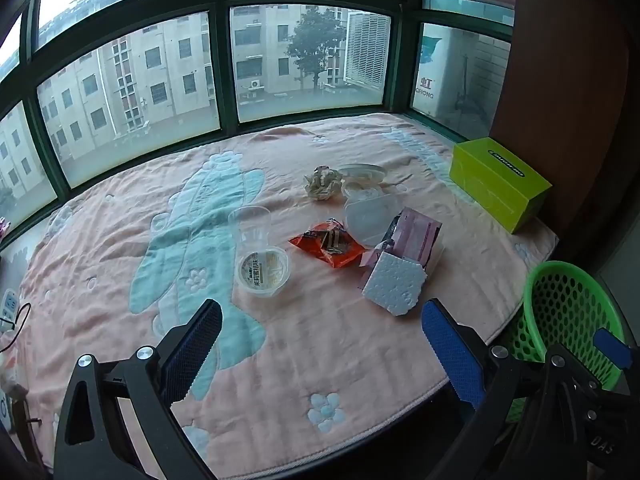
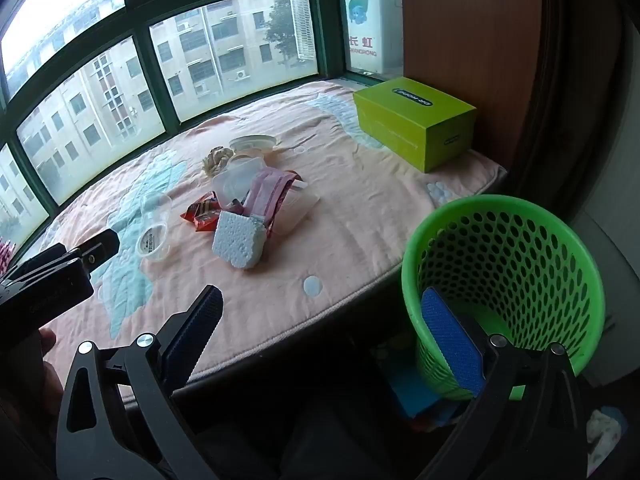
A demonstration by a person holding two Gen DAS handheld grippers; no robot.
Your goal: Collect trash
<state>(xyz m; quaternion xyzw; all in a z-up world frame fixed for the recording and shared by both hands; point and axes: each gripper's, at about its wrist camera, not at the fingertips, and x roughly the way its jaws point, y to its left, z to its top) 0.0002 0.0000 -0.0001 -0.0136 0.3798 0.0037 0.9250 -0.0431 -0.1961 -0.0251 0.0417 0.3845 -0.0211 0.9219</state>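
Trash lies in a loose pile on the pink blanket (image 1: 320, 340): a white foam block (image 1: 394, 285), an orange snack wrapper (image 1: 330, 245), a pink wrapper (image 1: 416, 236), a clear plastic cup (image 1: 250, 226), a small pudding cup (image 1: 262, 272), a crumpled paper ball (image 1: 323, 182) and clear lids (image 1: 370, 216). The foam block (image 2: 239, 240) and wrapper (image 2: 202, 210) also show in the right wrist view. My left gripper (image 1: 320, 344) is open and empty, short of the pile. My right gripper (image 2: 324, 336) is open and empty, beside the green mesh bin (image 2: 508, 280).
A lime green box (image 1: 498, 184) sits at the blanket's far right corner, against a brown wall. Windows run along the far side. The green bin (image 1: 572, 320) stands off the blanket's right edge. A power strip and cable (image 1: 10, 312) lie at the left.
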